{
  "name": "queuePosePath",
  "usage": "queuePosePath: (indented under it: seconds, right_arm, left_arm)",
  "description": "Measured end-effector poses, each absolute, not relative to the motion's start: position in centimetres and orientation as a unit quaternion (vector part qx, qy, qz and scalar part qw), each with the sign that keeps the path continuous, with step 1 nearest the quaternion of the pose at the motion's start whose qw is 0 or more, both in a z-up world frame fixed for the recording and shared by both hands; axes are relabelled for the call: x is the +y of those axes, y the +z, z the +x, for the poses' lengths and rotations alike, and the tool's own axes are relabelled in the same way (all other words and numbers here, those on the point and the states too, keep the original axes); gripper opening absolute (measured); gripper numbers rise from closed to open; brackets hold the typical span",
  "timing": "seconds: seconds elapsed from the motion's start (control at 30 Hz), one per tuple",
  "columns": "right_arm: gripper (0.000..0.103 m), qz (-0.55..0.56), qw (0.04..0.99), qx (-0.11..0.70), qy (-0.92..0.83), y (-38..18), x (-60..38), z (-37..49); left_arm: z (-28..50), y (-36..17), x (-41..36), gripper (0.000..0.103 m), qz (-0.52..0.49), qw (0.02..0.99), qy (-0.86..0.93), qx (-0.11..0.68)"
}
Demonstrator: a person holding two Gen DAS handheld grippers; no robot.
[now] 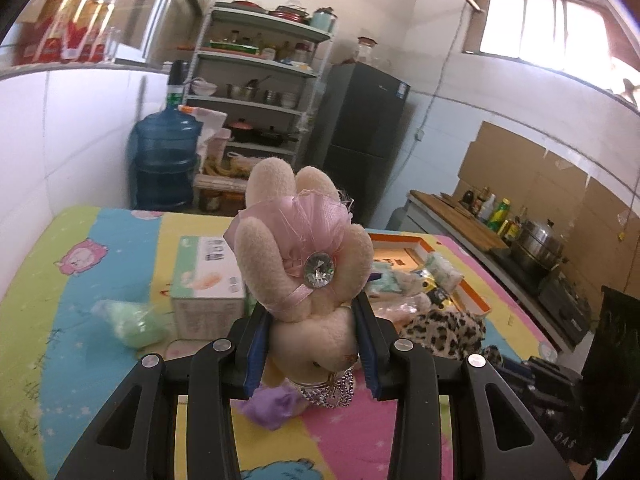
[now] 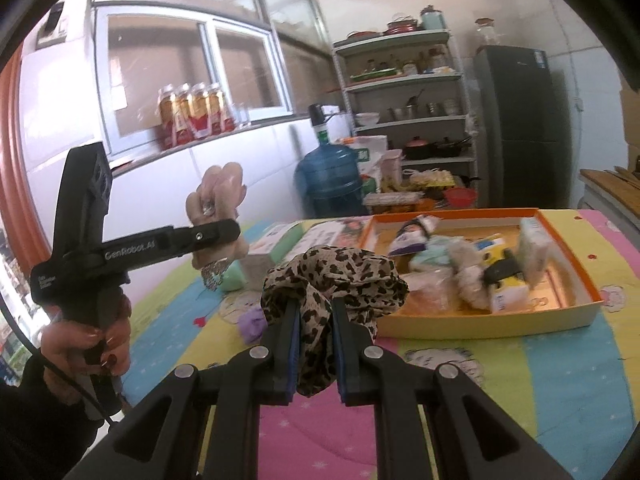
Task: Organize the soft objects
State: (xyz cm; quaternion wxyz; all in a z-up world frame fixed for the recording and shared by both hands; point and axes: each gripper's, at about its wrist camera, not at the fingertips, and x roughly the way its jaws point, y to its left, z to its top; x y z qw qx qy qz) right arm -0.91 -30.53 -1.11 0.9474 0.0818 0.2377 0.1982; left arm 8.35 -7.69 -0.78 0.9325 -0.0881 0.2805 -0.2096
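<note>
My left gripper (image 1: pixel 314 320) is shut on a beige plush rabbit (image 1: pixel 308 256) in a pink dress with a rhinestone, held above the table; it also shows in the right wrist view (image 2: pixel 218 208), left of centre. My right gripper (image 2: pixel 314 312) is shut on a leopard-print scrunchie (image 2: pixel 334 280), which also shows in the left wrist view (image 1: pixel 444 330). An orange tray (image 2: pixel 480 326) with several soft items stands on the table at right. A purple soft item (image 2: pixel 250 322) and a green one (image 1: pixel 132 322) lie on the colourful mat.
A white tissue box (image 1: pixel 208 284) stands on the mat beside the tray. A blue water jug (image 1: pixel 166 160), a metal shelf (image 1: pixel 260 80) and a dark fridge (image 1: pixel 360 136) stand behind the table. A counter with a pot (image 1: pixel 538 242) is at right.
</note>
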Motion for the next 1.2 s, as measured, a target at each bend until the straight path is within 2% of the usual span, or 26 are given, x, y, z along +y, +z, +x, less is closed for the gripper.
queuePosePath:
  seconds: [1.2]
  right_arm:
    - [0.015,0.119,0.970,0.191,0.095,-0.9,-43.9,3.2]
  left_arm:
    - [14.3,-2.9,-22.4,0.040,-0.033,0.903,-0.280,0.323]
